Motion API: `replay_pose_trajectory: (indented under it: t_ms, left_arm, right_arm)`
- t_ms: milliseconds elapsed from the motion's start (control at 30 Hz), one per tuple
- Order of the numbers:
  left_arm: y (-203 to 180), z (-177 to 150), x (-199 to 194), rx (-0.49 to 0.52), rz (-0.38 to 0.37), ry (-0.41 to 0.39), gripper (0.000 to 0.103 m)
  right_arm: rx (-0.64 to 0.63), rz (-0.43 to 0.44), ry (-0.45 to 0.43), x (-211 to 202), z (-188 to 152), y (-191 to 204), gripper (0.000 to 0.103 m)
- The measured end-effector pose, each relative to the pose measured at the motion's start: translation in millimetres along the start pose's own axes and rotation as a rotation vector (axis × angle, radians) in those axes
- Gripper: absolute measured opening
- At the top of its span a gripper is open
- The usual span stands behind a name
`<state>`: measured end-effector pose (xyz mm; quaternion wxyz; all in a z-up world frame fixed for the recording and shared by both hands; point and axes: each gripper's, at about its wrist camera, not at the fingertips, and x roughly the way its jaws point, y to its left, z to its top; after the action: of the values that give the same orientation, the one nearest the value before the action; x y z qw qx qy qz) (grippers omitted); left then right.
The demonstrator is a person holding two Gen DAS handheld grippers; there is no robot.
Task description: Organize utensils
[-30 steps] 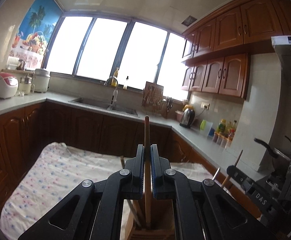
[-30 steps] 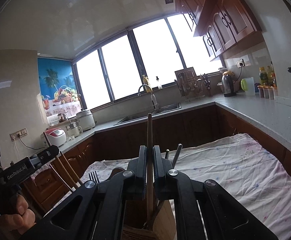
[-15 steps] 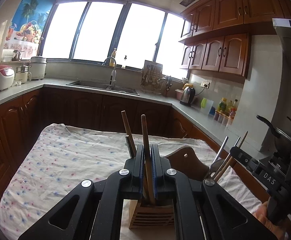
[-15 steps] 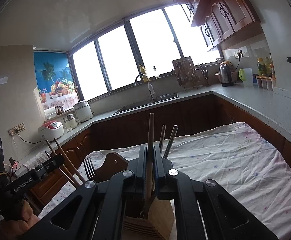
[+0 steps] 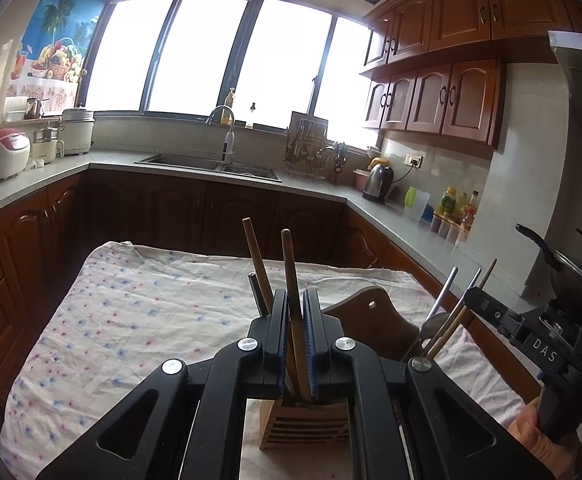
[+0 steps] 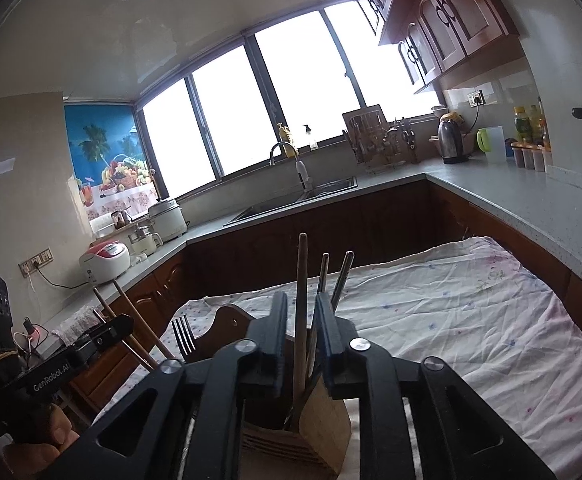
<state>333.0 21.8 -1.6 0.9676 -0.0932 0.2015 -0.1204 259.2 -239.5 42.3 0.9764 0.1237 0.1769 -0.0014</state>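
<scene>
Left gripper: jaws clenched on a wooden chopstick, its lower end inside the wooden utensil holder at 6 o'clock. Right gripper: jaws parted, a second chopstick standing loose between them in the holder. Holder sits on the floral cloth covering the tabletop.

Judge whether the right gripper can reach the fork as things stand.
Probably yes: the right gripper is open, and the fork stands tines-up just to its left with nothing between, though a wooden stick sits loose between its fingers.
</scene>
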Motion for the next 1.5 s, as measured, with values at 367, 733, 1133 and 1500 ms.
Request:
replay_pose_trajectory:
  t_ms: [367,733,1133,1500]
  left_arm:
    - [-13,0,-44,0.031,0.004,-0.067,0.047]
    - [-11,-19,-82,0.015,0.11,-0.079,0.102]
    - [-13,-51,-132,-0.053,0.169,0.007,0.102]
    - [-24,-61,-199,-0.025,0.186,0.029,0.102]
  right_arm:
    - [0.011,-0.015,-0.045,-28,6,3,0.057]
    - [0.007,0.008,-0.017,-48,-13,6,0.098]
    - [-0.011,0.03,0.023,-95,-43,14,0.099]
    - [-0.063,0.055,-0.006,-151,-52,33,0.1]
